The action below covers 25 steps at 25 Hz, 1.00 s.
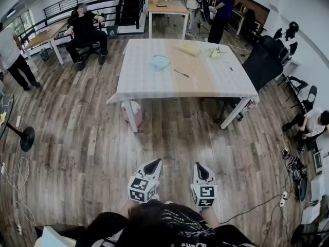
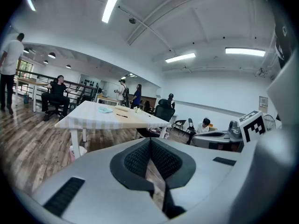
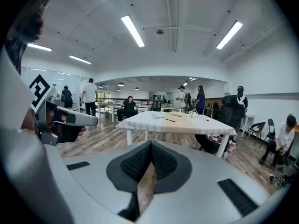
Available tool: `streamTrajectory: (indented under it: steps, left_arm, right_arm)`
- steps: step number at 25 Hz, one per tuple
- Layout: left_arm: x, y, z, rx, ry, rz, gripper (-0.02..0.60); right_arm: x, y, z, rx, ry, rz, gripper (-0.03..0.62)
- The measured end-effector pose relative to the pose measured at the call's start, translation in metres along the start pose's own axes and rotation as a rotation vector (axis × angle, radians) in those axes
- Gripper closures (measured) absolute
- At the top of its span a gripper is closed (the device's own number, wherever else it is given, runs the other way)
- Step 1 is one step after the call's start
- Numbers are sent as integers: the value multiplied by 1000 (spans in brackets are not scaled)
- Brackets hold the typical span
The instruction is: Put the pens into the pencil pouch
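Note:
A light blue pencil pouch (image 1: pixel 160 62) lies on the far white table (image 1: pixel 154 86), with a dark pen (image 1: pixel 181 73) just right of it and another small pen (image 1: pixel 230 67) near the right edge. The pouch (image 2: pixel 105 110) and a pen (image 2: pixel 122 115) also show on the distant table in the left gripper view, and the pouch (image 3: pixel 157 116) and a pen (image 3: pixel 171 120) in the right gripper view. My left gripper (image 1: pixel 154 162) and right gripper (image 1: pixel 200 166) hang side by side over the wood floor, well short of the table. Both are shut and hold nothing.
A pale yellow roll (image 1: pixel 187 49) and a bunch of light flowers (image 1: pixel 214 51) lie at the table's far side. A black office chair (image 1: pixel 262 63) stands at its right. A person sits at the back left (image 1: pixel 85 30), others stand around, and cables (image 1: pixel 288 189) lie on the floor.

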State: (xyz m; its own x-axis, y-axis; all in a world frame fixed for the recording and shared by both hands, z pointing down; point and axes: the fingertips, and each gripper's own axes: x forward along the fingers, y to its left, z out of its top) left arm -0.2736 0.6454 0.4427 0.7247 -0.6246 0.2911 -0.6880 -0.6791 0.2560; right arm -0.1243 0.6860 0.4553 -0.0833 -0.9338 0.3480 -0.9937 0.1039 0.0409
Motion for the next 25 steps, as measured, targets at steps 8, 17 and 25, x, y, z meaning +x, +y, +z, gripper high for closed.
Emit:
streamTrajectory:
  steps: [8,17,25]
  left_arm:
    - [0,3,-12,-9,-1,13,561]
    - [12,21,-14,-19,2,-18,561]
    - [19,49,-16,-39,-2,5,561]
  right_arm:
    - [-5,-7,-15,4,3,-33,588]
    - [9,-12,-17,51,-32,-81,585]
    - [34,-3,-27,89,-15,-77,585]
